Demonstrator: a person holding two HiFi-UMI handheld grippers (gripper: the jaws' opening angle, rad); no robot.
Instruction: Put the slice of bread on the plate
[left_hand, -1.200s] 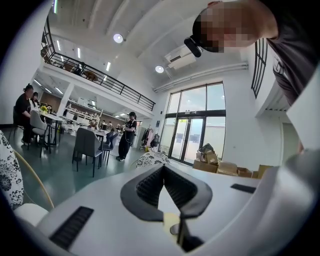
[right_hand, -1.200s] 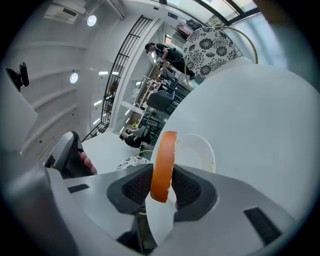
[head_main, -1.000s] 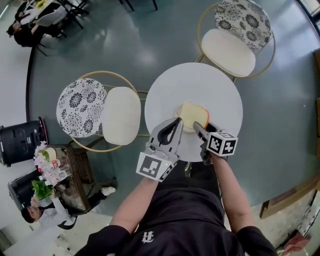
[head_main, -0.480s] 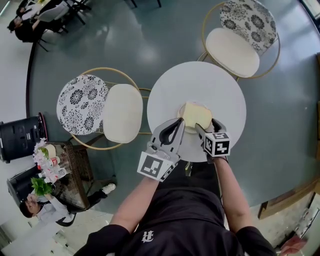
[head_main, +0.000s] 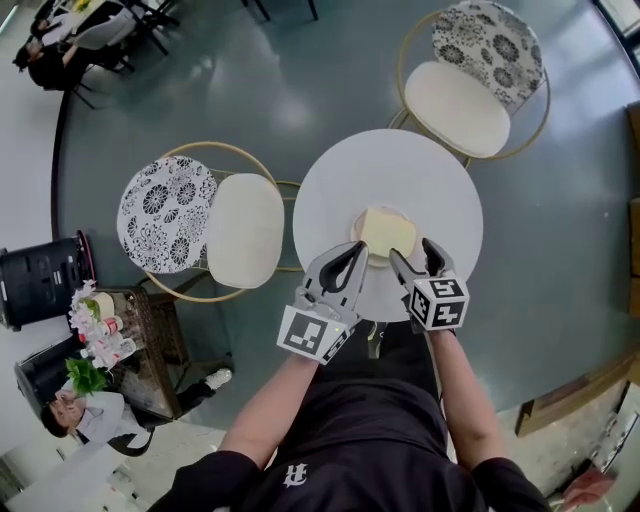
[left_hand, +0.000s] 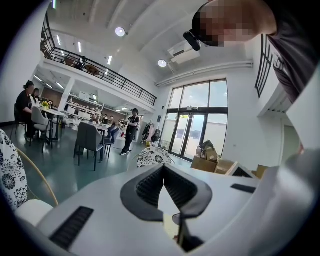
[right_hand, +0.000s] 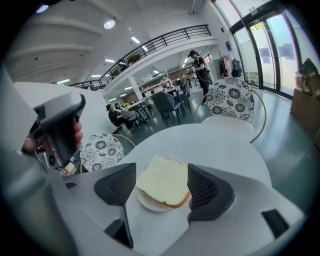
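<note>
The right tool has drawn back toward the person and up off the slice of bread, its jaws just opened and now standing wide with nothing pressed between them. The bread lies flat on the small white plate, covering most of it, near the person's side of the round white desk. The left tool hovers just beside the plate, its jaws closed tip to tip and empty. Each tool carries a cube of black-and-white square markers. A small white emblem on the person's dark shirt is too small to read. Two chairs with flower-patterned backs stand by the desk.
</note>
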